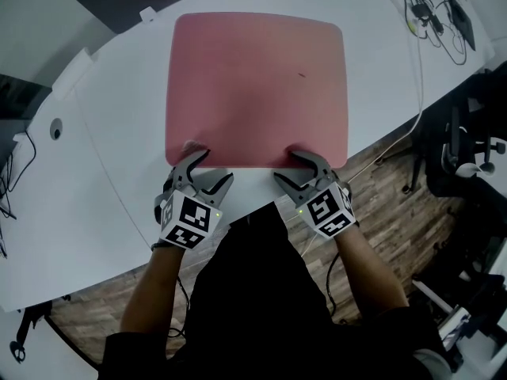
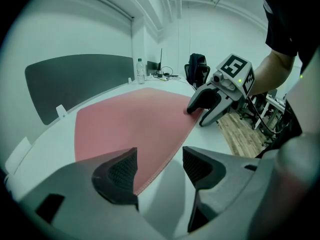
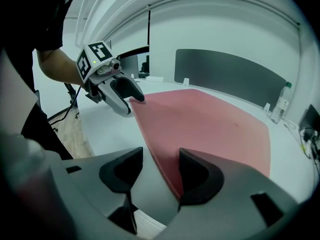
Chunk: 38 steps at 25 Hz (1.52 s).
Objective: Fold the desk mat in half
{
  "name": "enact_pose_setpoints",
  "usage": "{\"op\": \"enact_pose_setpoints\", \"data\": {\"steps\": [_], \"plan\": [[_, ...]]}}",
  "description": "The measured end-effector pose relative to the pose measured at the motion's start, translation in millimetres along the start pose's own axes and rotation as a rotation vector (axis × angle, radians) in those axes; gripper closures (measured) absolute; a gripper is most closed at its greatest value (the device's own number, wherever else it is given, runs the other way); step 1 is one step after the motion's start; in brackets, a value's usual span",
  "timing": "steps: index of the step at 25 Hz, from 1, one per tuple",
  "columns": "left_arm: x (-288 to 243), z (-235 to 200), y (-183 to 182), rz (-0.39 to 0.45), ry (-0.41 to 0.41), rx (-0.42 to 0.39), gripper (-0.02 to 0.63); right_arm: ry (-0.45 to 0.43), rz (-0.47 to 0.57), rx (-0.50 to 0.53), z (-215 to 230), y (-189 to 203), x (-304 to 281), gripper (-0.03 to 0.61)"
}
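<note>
Hovering the left gripper (image 1: 212, 167) and the right gripper (image 1: 287, 166) at the near edge of the pink desk mat (image 1: 257, 85), both with jaws standing wide apart, clamping nothing. Straddling that edge, one finger over mat, one over the white table (image 1: 119, 133). Showing the mat lying flat, unfolded, on the table.
</note>
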<state>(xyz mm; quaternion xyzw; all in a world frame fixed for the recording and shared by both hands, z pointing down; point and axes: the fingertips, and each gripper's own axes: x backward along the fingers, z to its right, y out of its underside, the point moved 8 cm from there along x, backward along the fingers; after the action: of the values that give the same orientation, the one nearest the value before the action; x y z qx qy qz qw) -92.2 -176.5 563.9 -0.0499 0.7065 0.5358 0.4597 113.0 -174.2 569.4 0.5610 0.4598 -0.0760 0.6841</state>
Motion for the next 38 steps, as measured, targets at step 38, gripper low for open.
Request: {"op": "enact_pose_setpoints", "data": {"steps": [38], "plan": [[6.3,-3.0,-52.2,0.003,-0.060,-0.190,0.574,0.082,-0.015,0.064,-7.5,-54.7,39.1,0.560]]}}
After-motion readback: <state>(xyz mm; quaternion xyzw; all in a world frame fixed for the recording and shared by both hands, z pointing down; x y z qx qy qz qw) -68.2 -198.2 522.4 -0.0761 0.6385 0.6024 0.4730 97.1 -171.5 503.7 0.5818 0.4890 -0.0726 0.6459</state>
